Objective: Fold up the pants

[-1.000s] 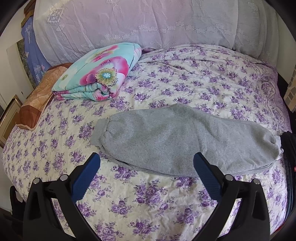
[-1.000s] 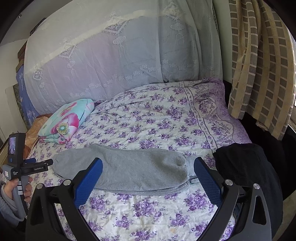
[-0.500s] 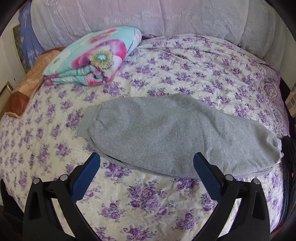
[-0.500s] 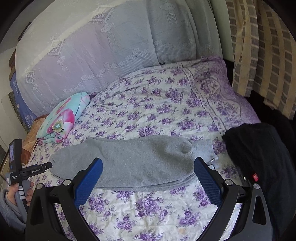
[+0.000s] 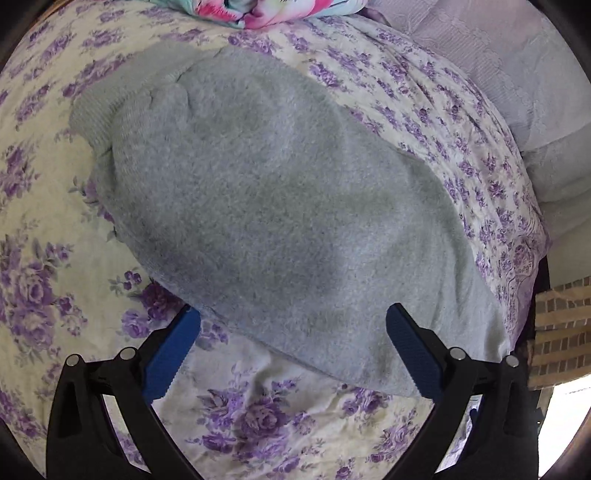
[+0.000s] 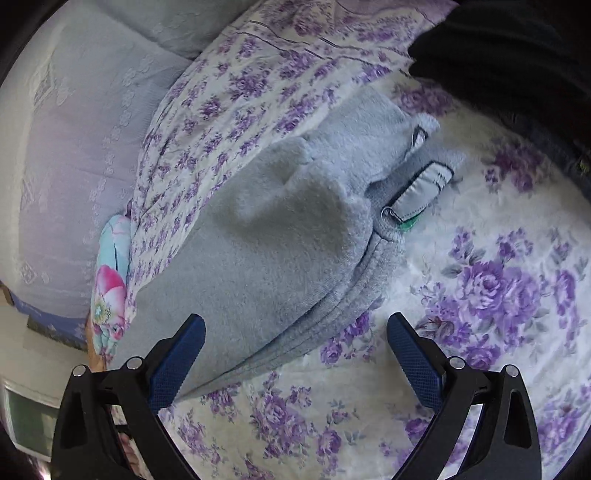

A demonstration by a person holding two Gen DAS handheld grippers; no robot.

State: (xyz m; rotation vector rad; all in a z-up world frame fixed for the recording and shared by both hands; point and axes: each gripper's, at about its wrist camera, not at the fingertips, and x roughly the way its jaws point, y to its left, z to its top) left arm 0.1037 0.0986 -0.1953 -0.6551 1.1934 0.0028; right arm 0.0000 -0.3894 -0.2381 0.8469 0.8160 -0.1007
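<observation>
Grey fleece pants [image 5: 280,206] lie folded lengthwise, leg on leg, on the purple-flowered bedsheet [image 5: 44,258]. Their ribbed cuffs [image 5: 99,110] show at the upper left of the left wrist view. My left gripper [image 5: 293,350] is open and empty, its blue fingertips just above the pants' near edge. The right wrist view shows the waistband end [image 6: 391,206] with a grey label [image 6: 421,192]. My right gripper [image 6: 295,354] is open and empty, straddling the pants' near edge close to the waistband.
A folded floral quilt [image 5: 258,11] lies beyond the cuffs. A black garment [image 6: 509,51] lies beside the waistband. A lace-covered headboard cushion [image 6: 81,147] runs along the far side of the bed.
Both grippers have dropped down close to the pants, left near the leg end, right near the waistband. Both stayed open.
</observation>
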